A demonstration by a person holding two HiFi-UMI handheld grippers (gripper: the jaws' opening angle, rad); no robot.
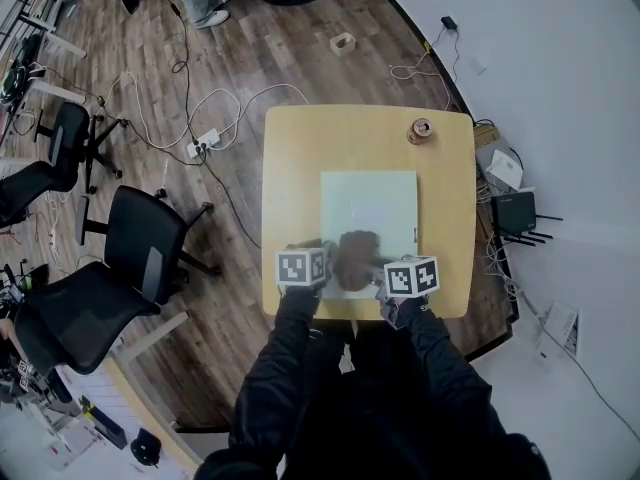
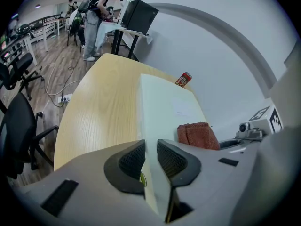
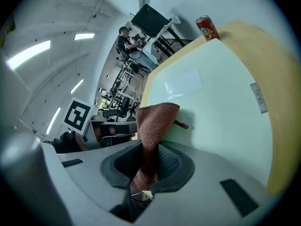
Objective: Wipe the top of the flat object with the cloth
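A pale green flat board [image 1: 368, 203] lies on the wooden table [image 1: 295, 168]. In the left gripper view the board's [image 2: 164, 107] near left edge runs between the jaws of my left gripper [image 2: 150, 158], which is shut on it. A reddish-brown cloth [image 1: 355, 258] rests on the board's near end. My right gripper [image 3: 149, 166] is shut on the cloth [image 3: 157, 121], which stands up from its jaws over the board [image 3: 211, 107]. In the head view the left gripper [image 1: 320, 260] and right gripper [image 1: 386, 268] flank the cloth at the table's near edge.
A red drink can [image 1: 421, 130] stands at the table's far right corner. Black office chairs [image 1: 140, 248] and cables [image 1: 200, 138] are on the floor to the left. A router [image 1: 515, 213] and boxes sit by the wall on the right.
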